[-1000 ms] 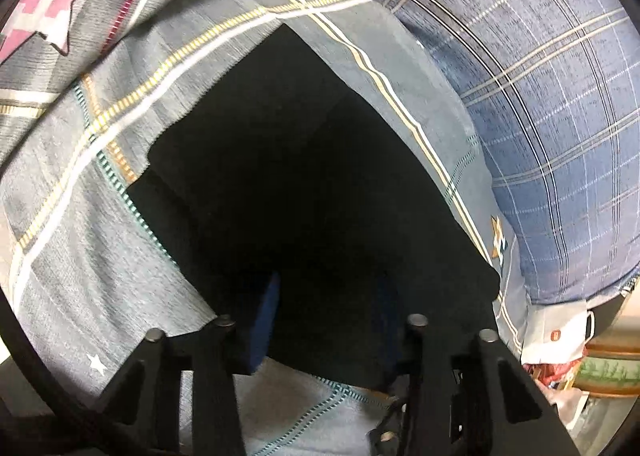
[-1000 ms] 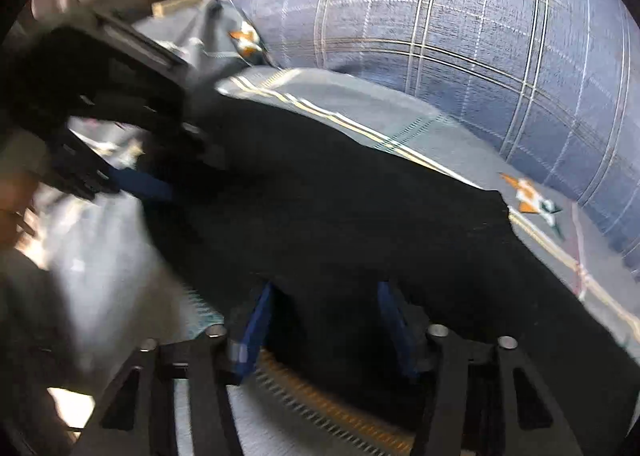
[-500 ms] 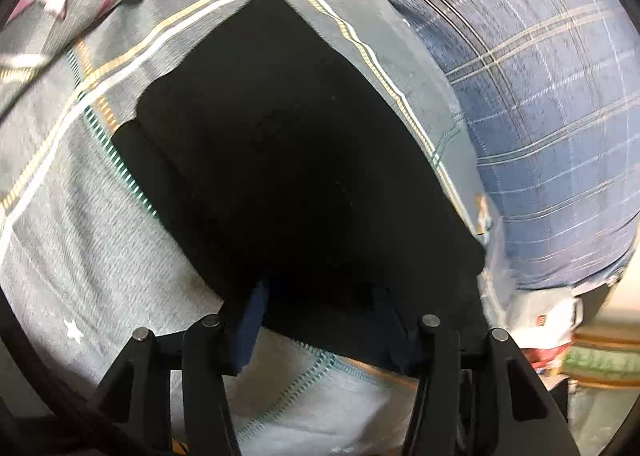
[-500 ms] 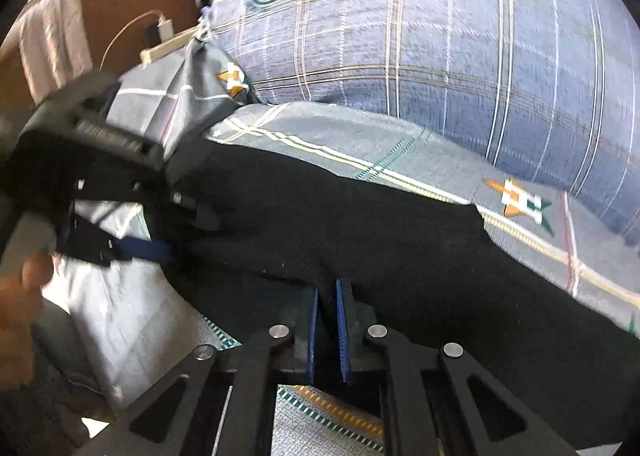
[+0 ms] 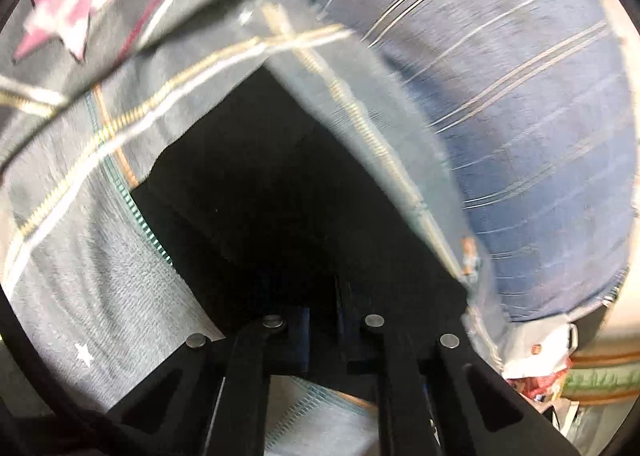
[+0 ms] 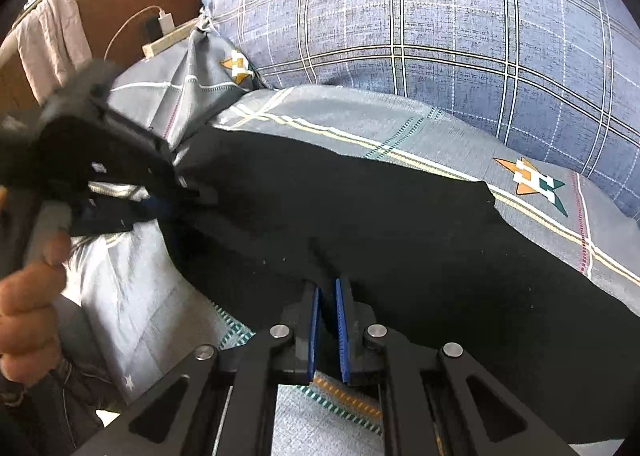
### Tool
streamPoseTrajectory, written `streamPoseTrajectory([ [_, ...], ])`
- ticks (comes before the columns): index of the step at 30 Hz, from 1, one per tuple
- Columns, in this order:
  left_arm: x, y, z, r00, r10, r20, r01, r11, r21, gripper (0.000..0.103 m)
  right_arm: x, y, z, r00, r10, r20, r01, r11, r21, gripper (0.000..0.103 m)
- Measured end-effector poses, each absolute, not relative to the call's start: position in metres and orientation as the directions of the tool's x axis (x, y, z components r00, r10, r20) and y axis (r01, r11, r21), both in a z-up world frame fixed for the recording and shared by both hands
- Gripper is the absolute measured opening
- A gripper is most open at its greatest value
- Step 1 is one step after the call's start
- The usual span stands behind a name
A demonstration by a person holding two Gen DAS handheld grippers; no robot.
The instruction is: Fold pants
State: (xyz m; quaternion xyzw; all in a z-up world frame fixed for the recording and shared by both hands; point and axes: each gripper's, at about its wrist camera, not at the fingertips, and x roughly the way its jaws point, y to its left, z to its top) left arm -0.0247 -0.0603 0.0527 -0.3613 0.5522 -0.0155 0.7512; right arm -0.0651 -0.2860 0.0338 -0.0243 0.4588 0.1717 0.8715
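Black pants (image 6: 400, 224) flat on bed's grey patterned sheet (image 6: 540, 216), plaid pillow (image 6: 440, 36) at far side. Left gripper (image 5: 322, 326) just clamped fingers on near edge; right gripper (image 6: 327, 320) clenched on hem too. Guessing both corners pinched so fabric lifts evenly for fold.

Left gripper (image 5: 323, 320): jaws just closed, pinching black cloth (view blurred). Right gripper (image 6: 327, 310): blue pads nipped together on the same cloth. A bare hand (image 6: 28, 312) grasps the left tool's handle.
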Motion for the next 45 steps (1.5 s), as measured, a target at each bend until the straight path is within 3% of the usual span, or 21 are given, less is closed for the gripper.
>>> streamPoseTrajectory([
  [3,-0.044,-0.053,0.073,0.468,-0.389,-0.794,-0.325,0.760,-0.563,0.009,-0.078,-0.290,0.055,0.541,0.306,-0.783,-0.355,0.927,0.118,0.008],
  [5,-0.049,-0.056,0.055,0.417,-0.335,-0.845,-0.360,0.792,-0.493,0.009,-0.086,-0.290,0.061,0.530,0.330,-0.782,-0.380,0.916,0.128,0.008],
  [9,-0.042,-0.055,0.014,0.258,-0.329,-0.908,-0.456,0.787,-0.415,0.009,-0.082,-0.274,0.024,0.447,0.269,-0.853,-0.397,0.914,0.081,0.008],
  [19,-0.035,-0.058,0.024,0.296,-0.256,-0.920,-0.436,0.821,-0.369,0.018,-0.072,-0.275,0.010,0.382,0.287,-0.878,-0.384,0.914,0.132,0.014],
  [24,-0.037,-0.054,0.037,0.352,-0.163,-0.922,-0.489,0.807,-0.330,0.057,-0.075,-0.294,0.034,0.314,0.365,-0.877,-0.392,0.891,0.230,0.013],
  [30,-0.044,-0.063,0.060,0.453,-0.139,-0.881,-0.429,0.832,-0.352,0.057,-0.088,-0.377,0.063,0.421,0.355,-0.835,-0.203,0.934,0.294,0.013],
  [34,-0.036,-0.124,0.060,0.424,-0.184,-0.887,-0.197,0.937,-0.288,0.057,-0.088,-0.415,0.075,0.513,0.311,-0.800,-0.065,0.943,0.325,0.013],
  [37,-0.030,-0.166,0.033,0.302,-0.258,-0.918,-0.050,0.957,-0.285,0.057,-0.083,-0.427,0.075,0.538,0.301,-0.787,-0.002,0.934,0.356,0.013],
  [38,-0.028,-0.175,0.019,0.243,-0.237,-0.941,-0.036,0.967,-0.253,0.057,-0.082,-0.429,0.074,0.541,0.297,-0.787,0.013,0.932,0.361,0.013],
  [41,-0.029,-0.182,0.028,0.317,-0.178,-0.932,-0.007,0.982,-0.190,0.057,-0.081,-0.430,0.075,0.551,0.291,-0.782,0.024,0.931,0.363,0.013],
  [45,-0.030,-0.172,0.034,0.381,-0.186,-0.906,-0.042,0.975,-0.218,0.057,-0.092,-0.451,0.098,0.648,0.259,-0.716,0.072,0.915,0.396,0.013],
])
